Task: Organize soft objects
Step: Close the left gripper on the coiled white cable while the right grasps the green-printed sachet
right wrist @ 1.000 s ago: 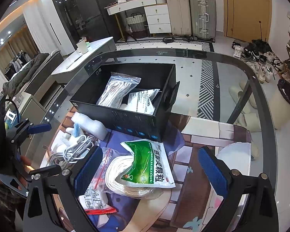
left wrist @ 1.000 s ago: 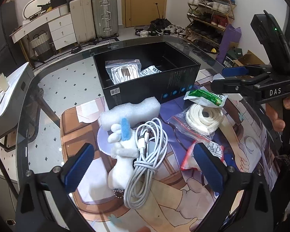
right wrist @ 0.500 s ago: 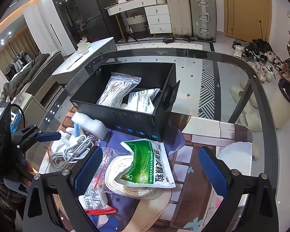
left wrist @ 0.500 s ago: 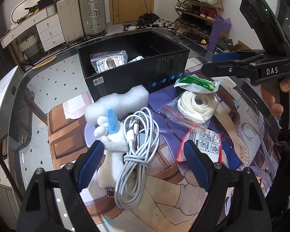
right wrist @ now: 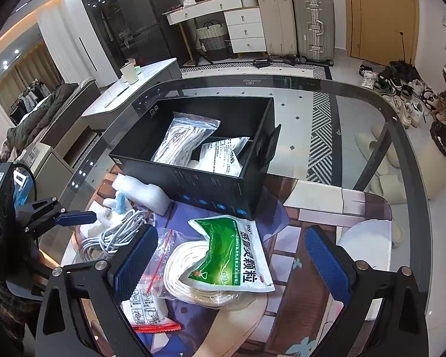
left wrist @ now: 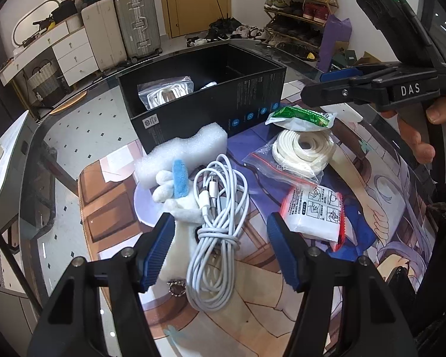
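Left gripper point(left wrist: 220, 248) closing round white cable bundle point(left wrist: 217, 232) near black box point(left wrist: 211, 110), pads not touching; right gripper point(right wrist: 232, 263) wide open, waiting.

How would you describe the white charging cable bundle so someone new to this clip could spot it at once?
Start at the black box on the glass table; in front of it lies a white foam block, and nearer still a white plush toy with a blue patch. The cable bundle lies draped over that toy. Unlike the bagged cream coil beside it, it is loose, thin, bright white and tied at the middle.
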`<state>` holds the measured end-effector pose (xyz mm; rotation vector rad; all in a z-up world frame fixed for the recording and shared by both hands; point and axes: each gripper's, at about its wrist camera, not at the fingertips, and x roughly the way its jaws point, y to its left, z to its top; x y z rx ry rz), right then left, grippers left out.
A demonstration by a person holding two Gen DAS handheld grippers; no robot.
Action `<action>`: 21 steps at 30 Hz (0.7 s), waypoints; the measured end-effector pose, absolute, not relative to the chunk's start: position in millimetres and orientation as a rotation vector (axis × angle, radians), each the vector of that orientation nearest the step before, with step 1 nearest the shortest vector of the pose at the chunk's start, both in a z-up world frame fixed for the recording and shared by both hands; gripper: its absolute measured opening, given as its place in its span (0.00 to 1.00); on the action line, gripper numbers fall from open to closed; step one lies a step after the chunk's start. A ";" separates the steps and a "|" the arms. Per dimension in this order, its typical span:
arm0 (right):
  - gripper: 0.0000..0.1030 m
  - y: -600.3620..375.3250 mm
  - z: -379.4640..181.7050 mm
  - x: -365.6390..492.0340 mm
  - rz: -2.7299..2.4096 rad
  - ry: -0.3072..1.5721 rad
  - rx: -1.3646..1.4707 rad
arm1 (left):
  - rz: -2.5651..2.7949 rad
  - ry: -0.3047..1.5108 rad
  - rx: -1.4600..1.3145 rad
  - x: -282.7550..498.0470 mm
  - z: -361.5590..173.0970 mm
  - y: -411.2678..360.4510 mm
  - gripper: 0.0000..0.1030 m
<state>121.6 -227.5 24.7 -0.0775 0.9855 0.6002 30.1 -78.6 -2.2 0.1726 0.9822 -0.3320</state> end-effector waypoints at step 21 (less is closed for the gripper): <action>0.98 -224.1 12.6 122.6 0.613 1.014 -0.079 | -0.380 1.045 0.138 36.9 -23.3 -87.6 0.44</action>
